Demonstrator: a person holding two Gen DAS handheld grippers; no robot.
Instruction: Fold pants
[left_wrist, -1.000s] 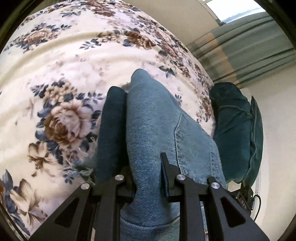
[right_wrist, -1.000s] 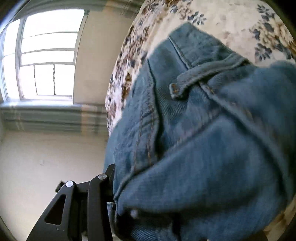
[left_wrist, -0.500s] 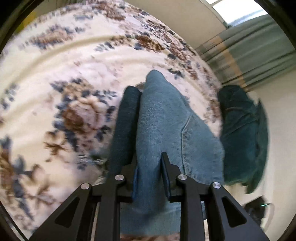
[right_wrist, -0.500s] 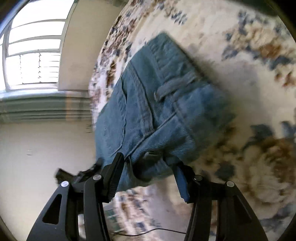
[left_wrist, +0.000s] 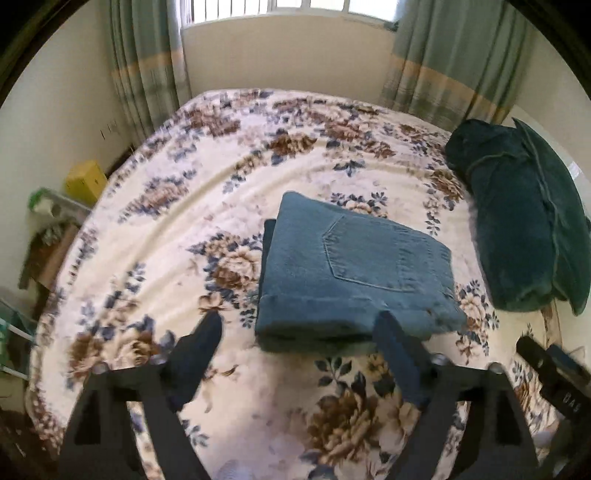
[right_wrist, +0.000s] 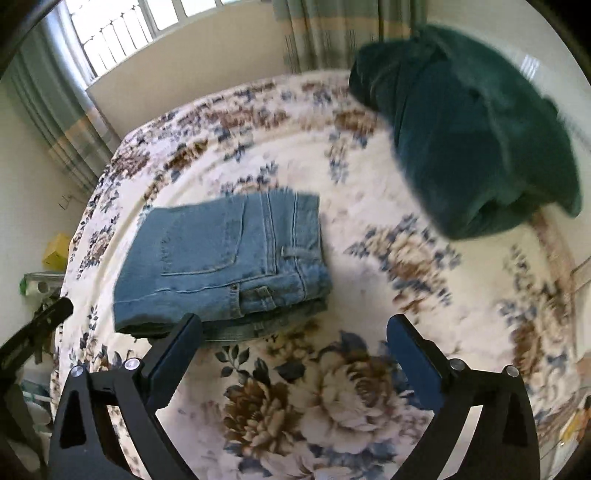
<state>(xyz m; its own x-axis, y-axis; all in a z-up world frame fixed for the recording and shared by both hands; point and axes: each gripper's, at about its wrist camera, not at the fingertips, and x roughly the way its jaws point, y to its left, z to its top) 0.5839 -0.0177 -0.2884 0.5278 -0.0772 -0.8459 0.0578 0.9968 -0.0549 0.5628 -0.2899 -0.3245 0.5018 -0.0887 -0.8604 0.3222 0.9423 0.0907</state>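
The blue denim pants (left_wrist: 351, 273) lie folded into a compact rectangle on the floral bed cover, back pocket facing up. They also show in the right wrist view (right_wrist: 225, 262). My left gripper (left_wrist: 299, 325) is open and empty, raised above the bed just in front of the folded pants. My right gripper (right_wrist: 293, 326) is open and empty too, held above the cover with the pants to its front left. Neither gripper touches the pants.
A dark green pillow or bundle (left_wrist: 517, 221) lies at the right side of the bed (left_wrist: 184, 206), also in the right wrist view (right_wrist: 469, 140). Curtains (left_wrist: 454, 59) and a window stand behind the bed. A yellow box (left_wrist: 86, 181) and clutter sit at the left.
Both grippers have let go of the pants, opened wide and pulled back and up. The pants now lie folded on the bed.
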